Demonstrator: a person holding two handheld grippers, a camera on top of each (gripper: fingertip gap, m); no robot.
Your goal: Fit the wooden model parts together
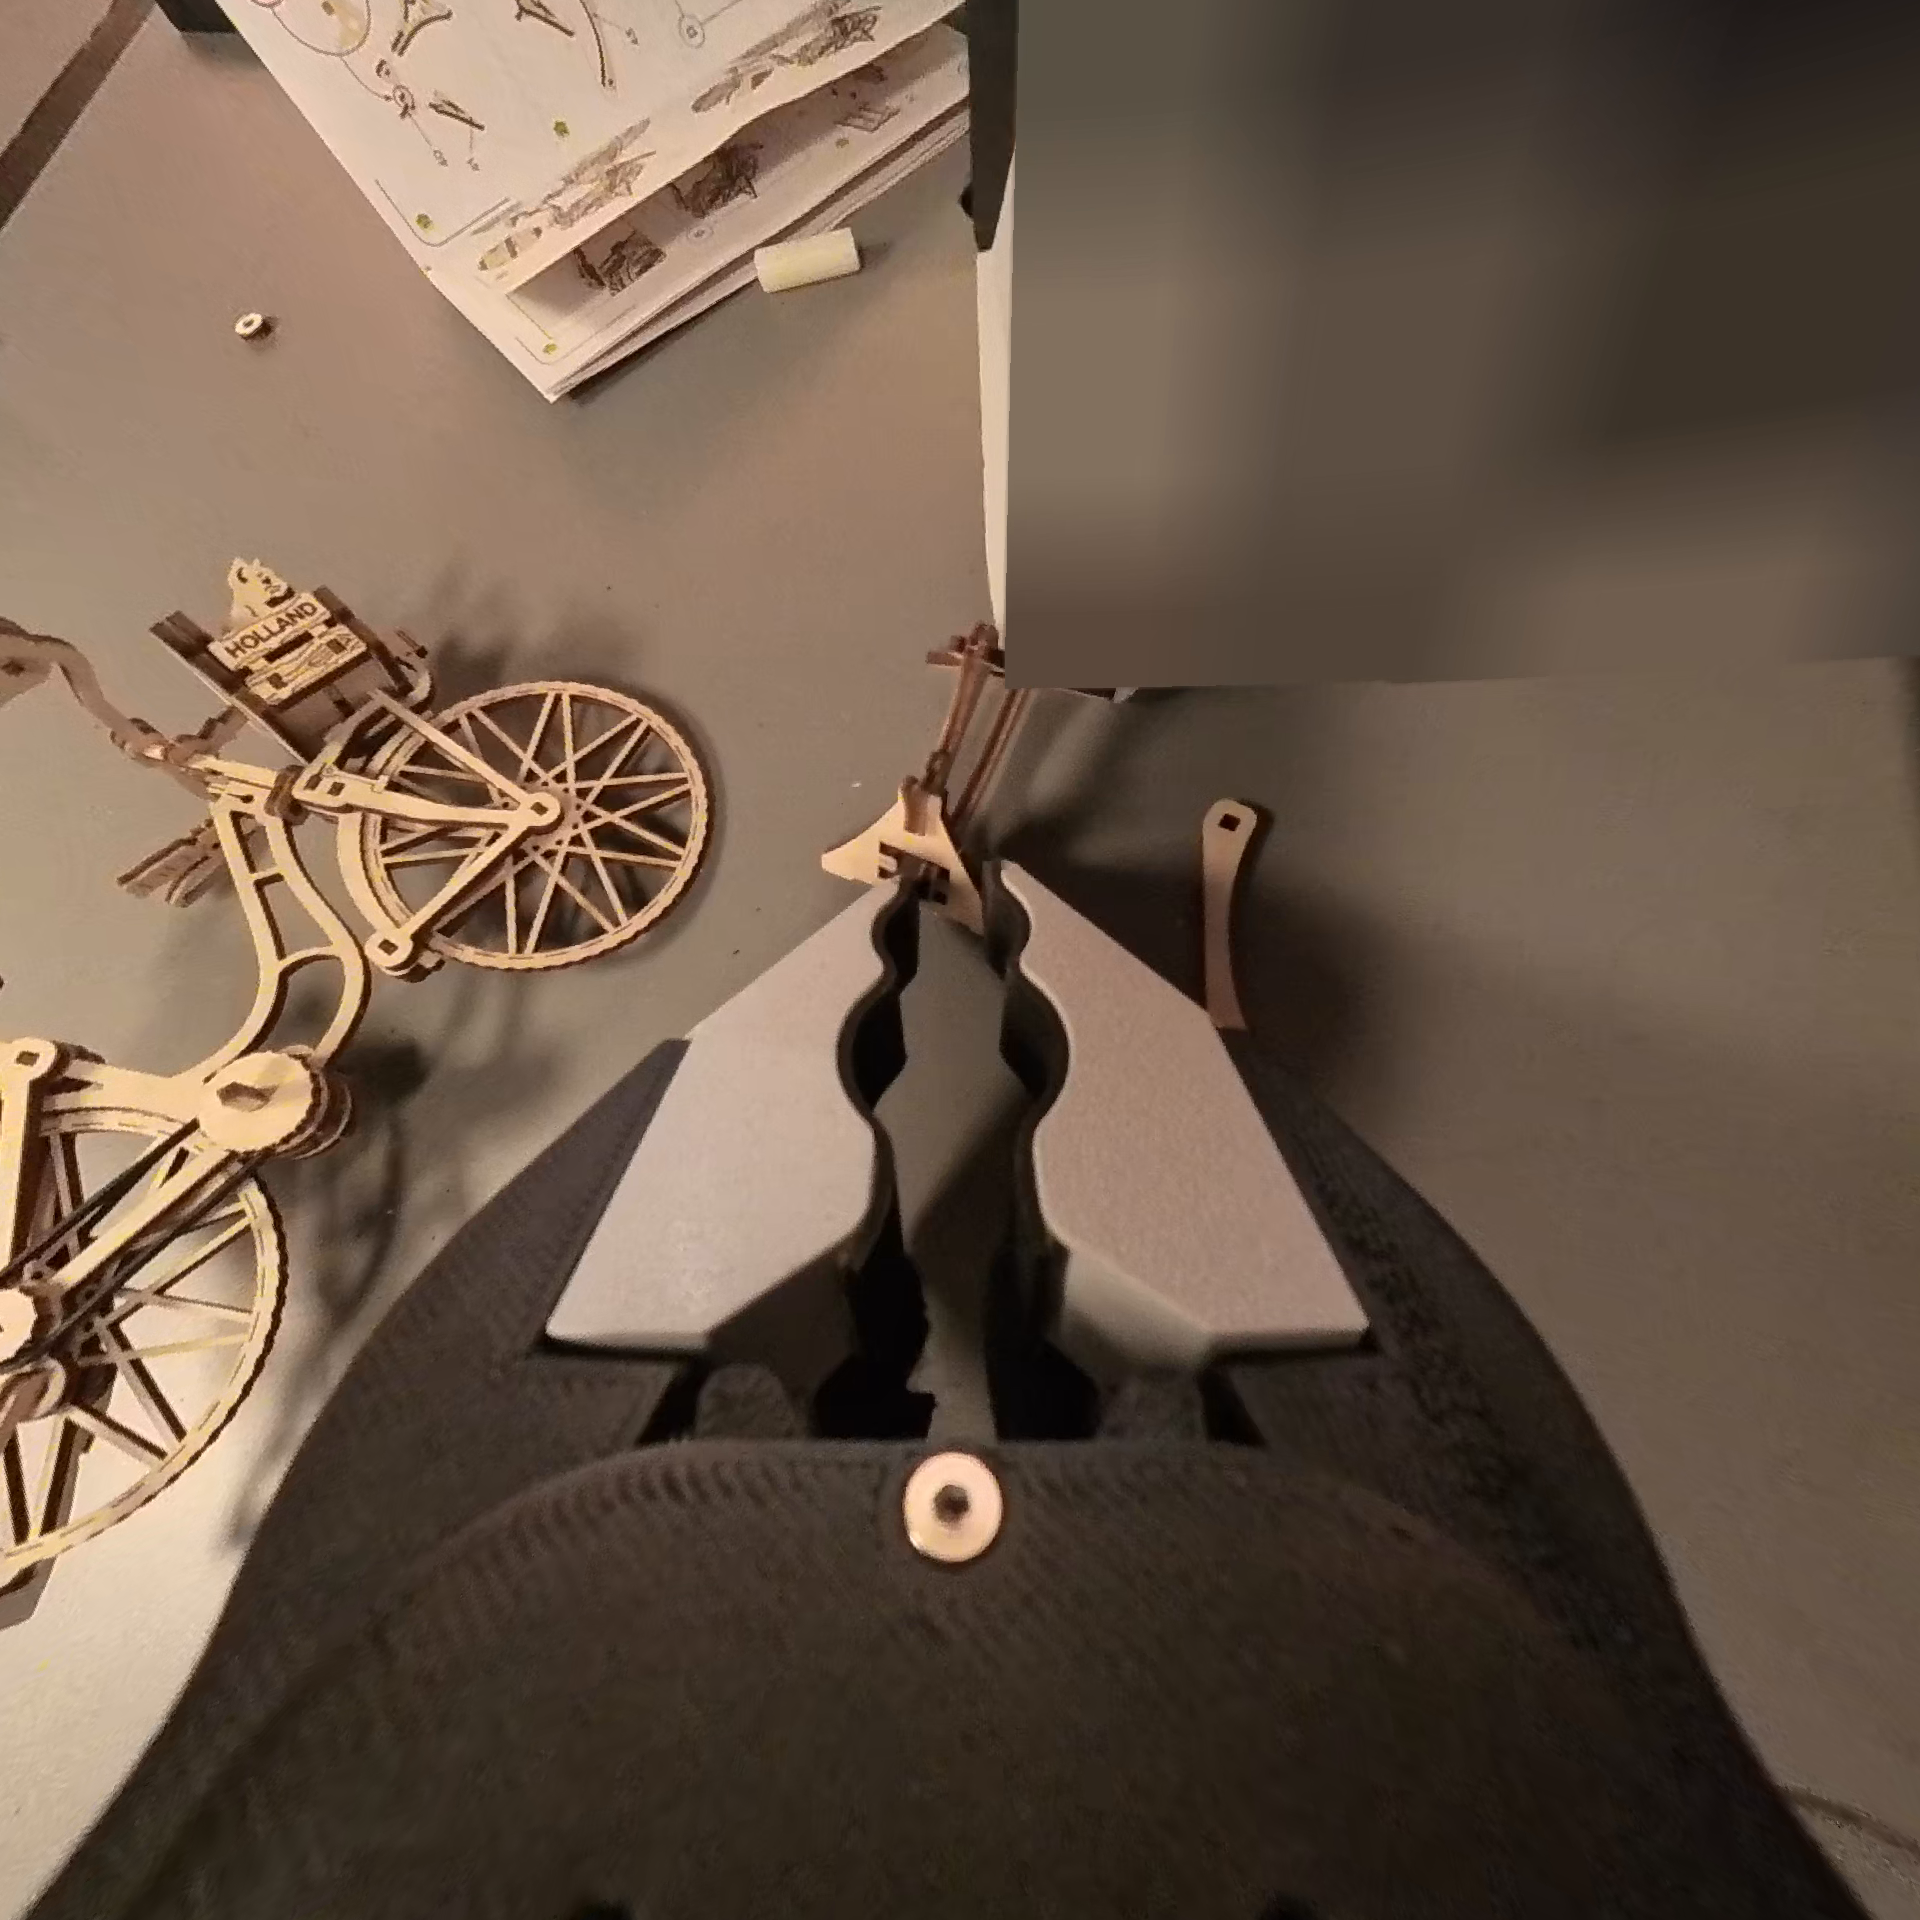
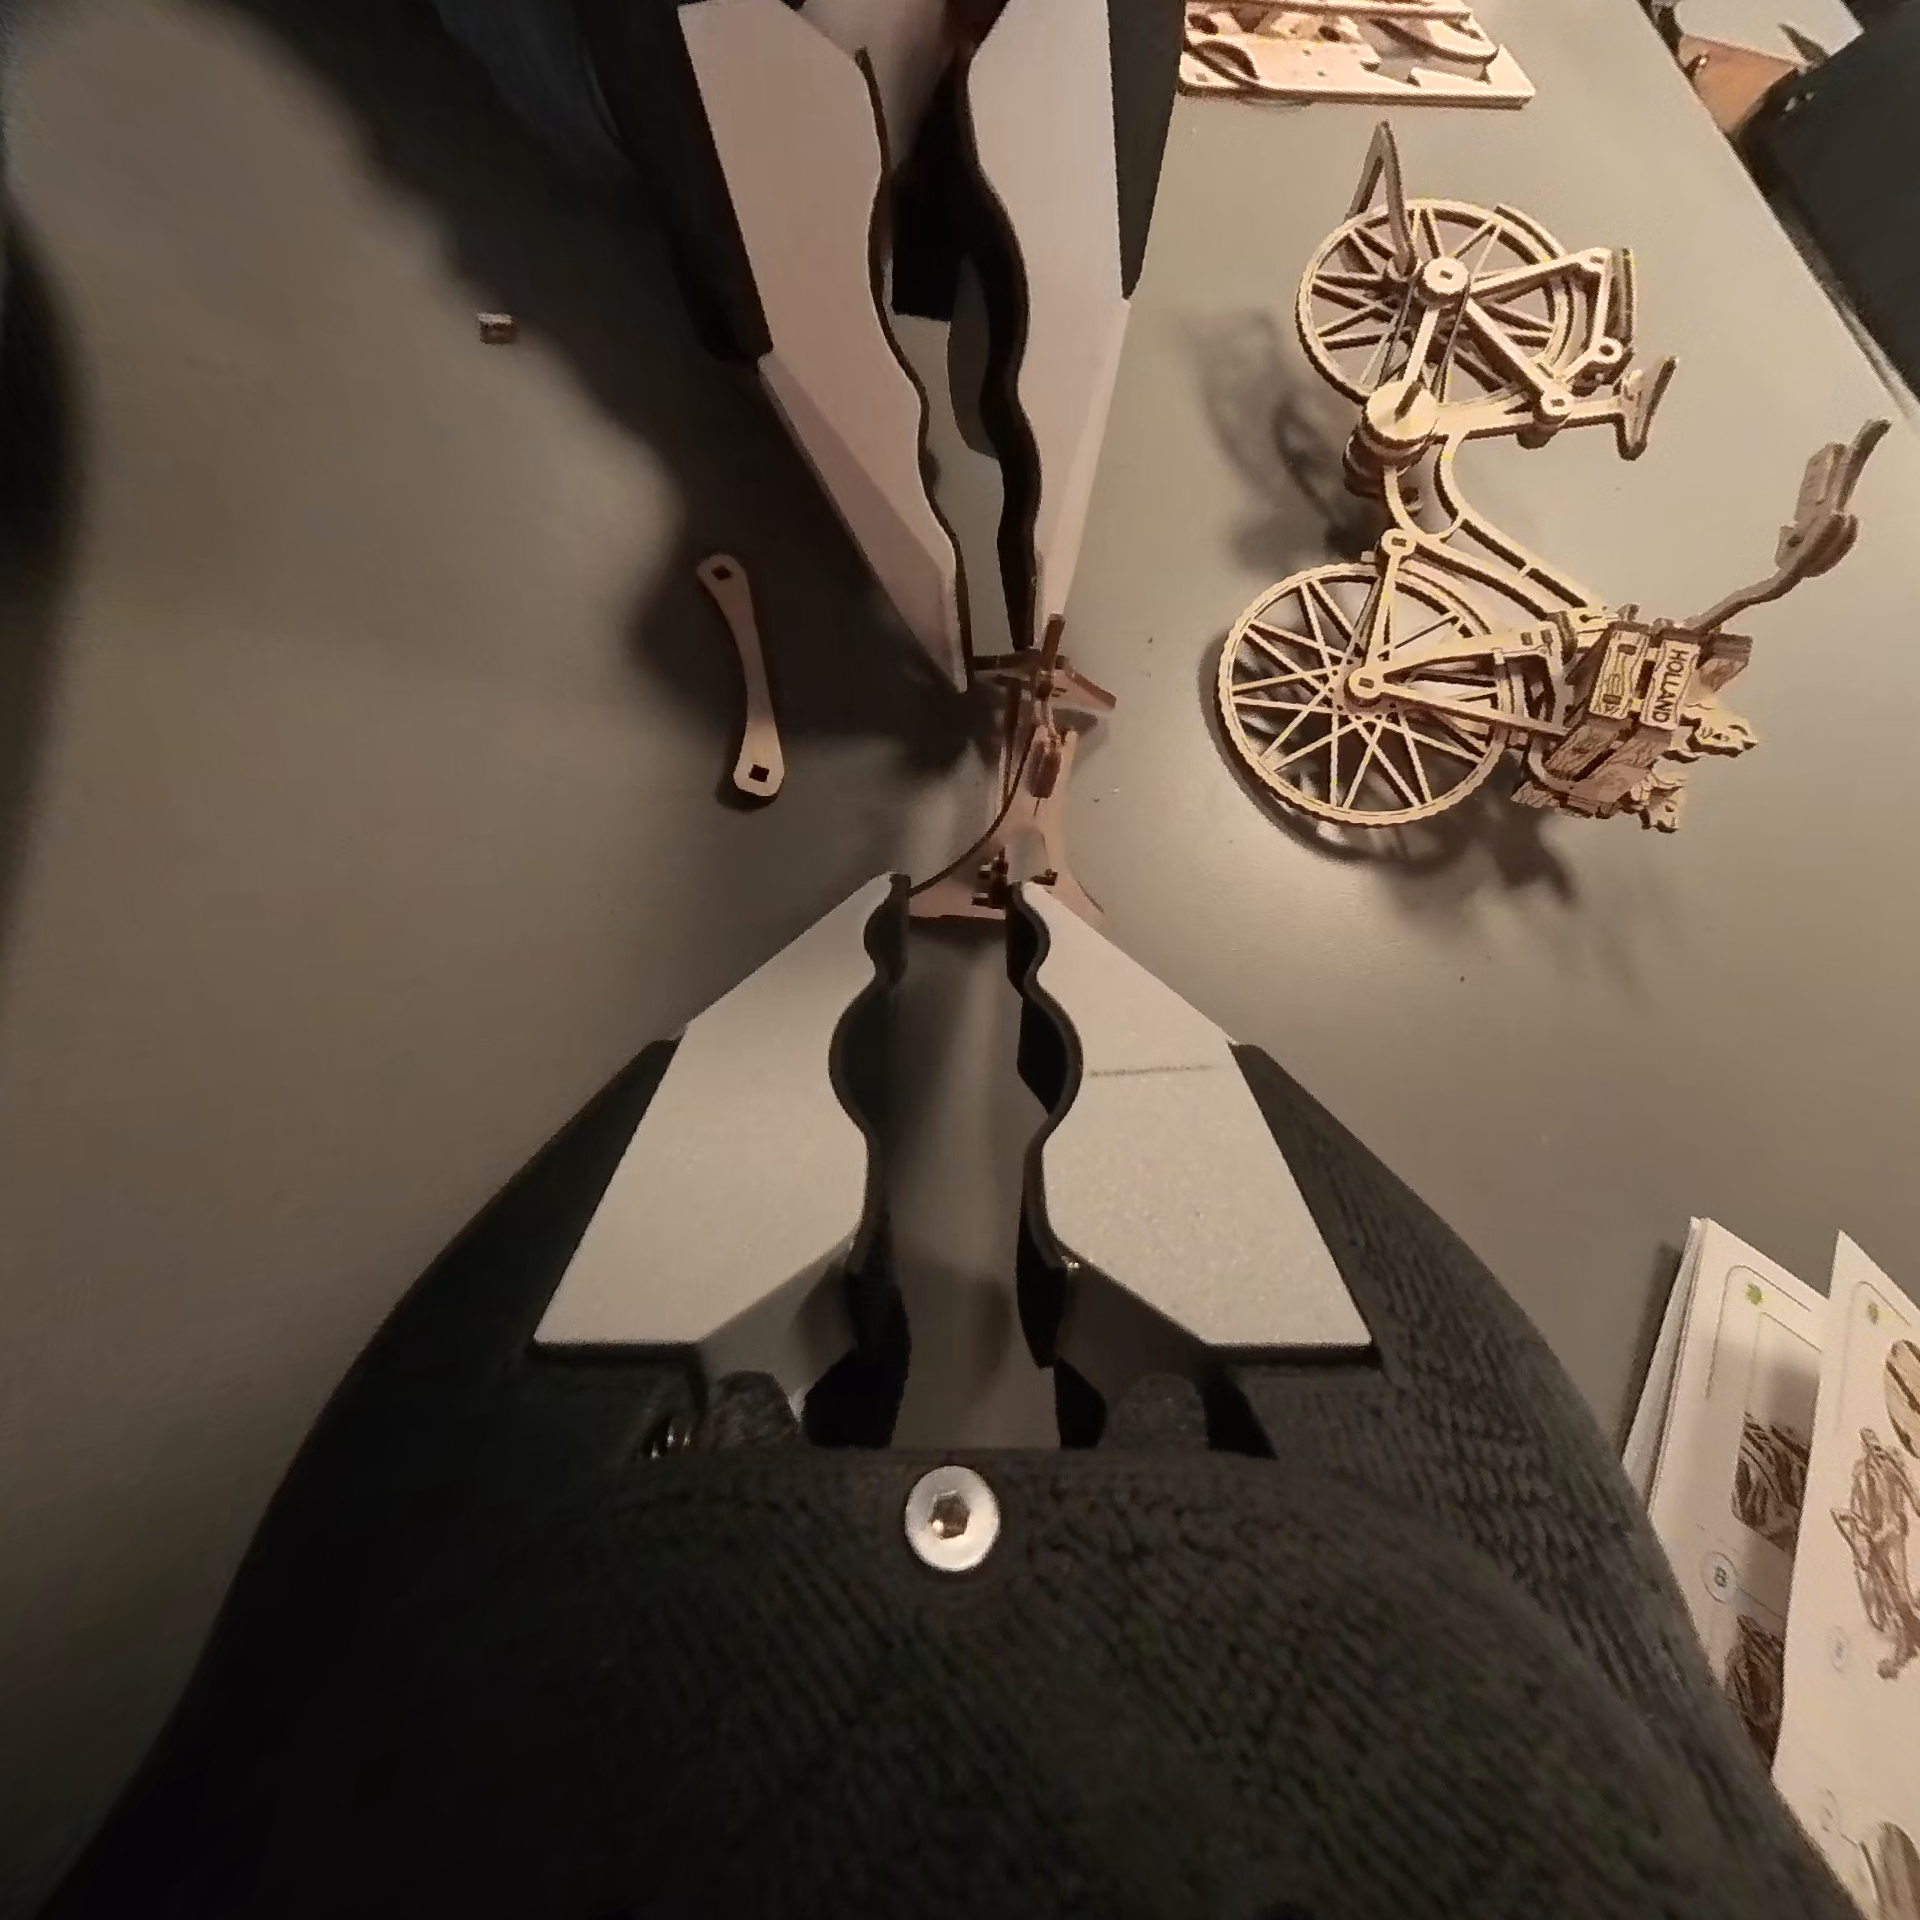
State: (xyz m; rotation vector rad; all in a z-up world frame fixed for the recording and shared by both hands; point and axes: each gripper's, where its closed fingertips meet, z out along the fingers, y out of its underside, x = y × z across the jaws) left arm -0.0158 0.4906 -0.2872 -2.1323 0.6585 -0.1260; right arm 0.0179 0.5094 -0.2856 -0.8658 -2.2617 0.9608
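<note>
A small wooden sub-assembly point(image 2: 1023, 748), with thin struts and a saddle-shaped end, hangs above the grey table between both grippers. My right gripper point(image 2: 956, 899) is shut on its near end. My left gripper point(image 2: 1003, 655) comes in from the top of the right wrist view and is shut on the far end. In the left wrist view, my left gripper point(image 1: 951, 883) pinches the sub-assembly point(image 1: 899, 847) at the saddle-shaped piece; a blur patch hides the right gripper. A wooden bicycle model point(image 1: 416, 831) lies flat on the table; it also shows in the right wrist view point(image 2: 1455, 623).
A loose curved wooden piece point(image 1: 1226, 914) point(image 2: 748, 686) lies on the table close to the grippers. An instruction booklet point(image 1: 644, 156) point(image 2: 1818, 1507), a small nut point(image 1: 249, 325) point(image 2: 497, 325), a small white block point(image 1: 810, 260) and a wooden part sheet point(image 2: 1351, 52) lie farther out. The grippers' ends are close to 5 centimeters from one another. About 12 centimeters separates my left fingertips from the small nut point(image 2: 497, 325).
</note>
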